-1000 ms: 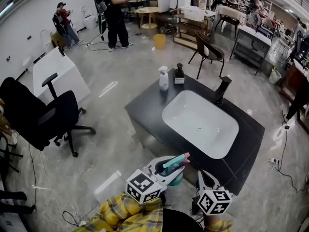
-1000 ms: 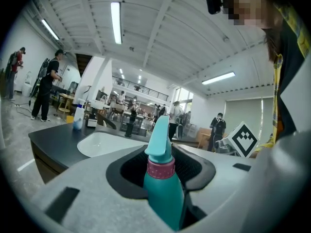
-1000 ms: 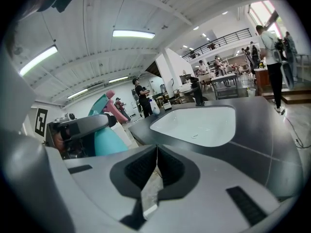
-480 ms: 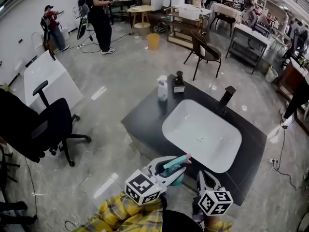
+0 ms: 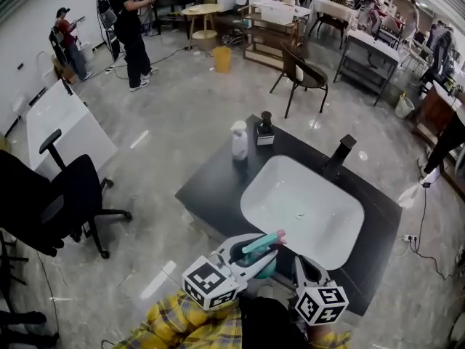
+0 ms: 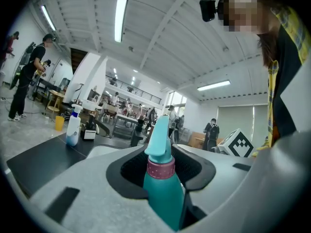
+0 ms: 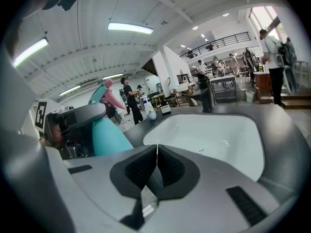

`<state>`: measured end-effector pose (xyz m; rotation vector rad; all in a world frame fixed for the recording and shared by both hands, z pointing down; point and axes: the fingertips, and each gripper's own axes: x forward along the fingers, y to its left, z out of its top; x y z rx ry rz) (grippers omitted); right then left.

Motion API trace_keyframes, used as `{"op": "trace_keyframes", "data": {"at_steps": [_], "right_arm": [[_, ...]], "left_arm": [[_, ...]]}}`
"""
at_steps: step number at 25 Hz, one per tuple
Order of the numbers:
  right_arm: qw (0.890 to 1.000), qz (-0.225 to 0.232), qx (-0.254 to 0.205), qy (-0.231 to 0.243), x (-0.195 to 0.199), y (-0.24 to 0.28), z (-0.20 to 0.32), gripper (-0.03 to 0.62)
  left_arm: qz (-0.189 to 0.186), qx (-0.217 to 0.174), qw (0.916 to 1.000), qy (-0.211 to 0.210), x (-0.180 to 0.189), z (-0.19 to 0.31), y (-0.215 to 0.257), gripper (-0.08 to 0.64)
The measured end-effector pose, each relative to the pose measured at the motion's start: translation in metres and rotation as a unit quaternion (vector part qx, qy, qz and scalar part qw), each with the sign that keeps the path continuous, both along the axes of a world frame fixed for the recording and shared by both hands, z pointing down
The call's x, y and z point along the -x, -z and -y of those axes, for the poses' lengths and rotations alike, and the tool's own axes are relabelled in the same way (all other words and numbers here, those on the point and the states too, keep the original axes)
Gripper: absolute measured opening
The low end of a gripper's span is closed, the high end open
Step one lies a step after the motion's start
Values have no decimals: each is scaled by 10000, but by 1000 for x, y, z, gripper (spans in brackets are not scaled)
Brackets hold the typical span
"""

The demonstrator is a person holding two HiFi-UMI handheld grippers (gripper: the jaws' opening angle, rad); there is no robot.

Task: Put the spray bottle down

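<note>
A teal spray bottle [image 5: 263, 244] with a pink collar and trigger is held in my left gripper [image 5: 258, 253], low in the head view just short of the black counter's [image 5: 207, 187] near edge. In the left gripper view the bottle [image 6: 163, 188] stands upright between the jaws of that gripper [image 6: 163, 161], its nozzle pointing ahead. My right gripper [image 5: 305, 266] hangs beside it on the right. In the right gripper view that gripper's [image 7: 156, 155] jaws meet with nothing between them, and the bottle [image 7: 104, 130] shows to the left.
The counter holds a white sink basin [image 5: 301, 202] and a black faucet [image 5: 340, 153]. At its far corner stand a white spray bottle [image 5: 239, 141] and a dark soap dispenser [image 5: 264, 130]. A black office chair [image 5: 54, 195] stands at the left. People, chairs and tables fill the far room.
Both grippers have moved together towards the counter, which now lies closer below me. The bottle stays in the left gripper. Neither gripper's jaws have changed.
</note>
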<state>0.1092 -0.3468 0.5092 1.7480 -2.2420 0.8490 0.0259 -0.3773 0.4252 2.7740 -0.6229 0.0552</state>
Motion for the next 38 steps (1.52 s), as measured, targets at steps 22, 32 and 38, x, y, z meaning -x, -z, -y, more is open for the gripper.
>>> {"op": "trace_keyframes", "data": {"at_steps": [22,32,38], "right_arm": [[9989,194,-406,136,-86,9,49,6],[9984,155,-389,-368,-72,11,112,7],[9977,132,-316,-584,-65,10,148,8]], "left_arm": [[261,-281,9992,79,-97,42,7,138],[333,-359,9980,-408,-86,110,7,138],[299,-329,9973,-577,-79,154,6,138]]}}
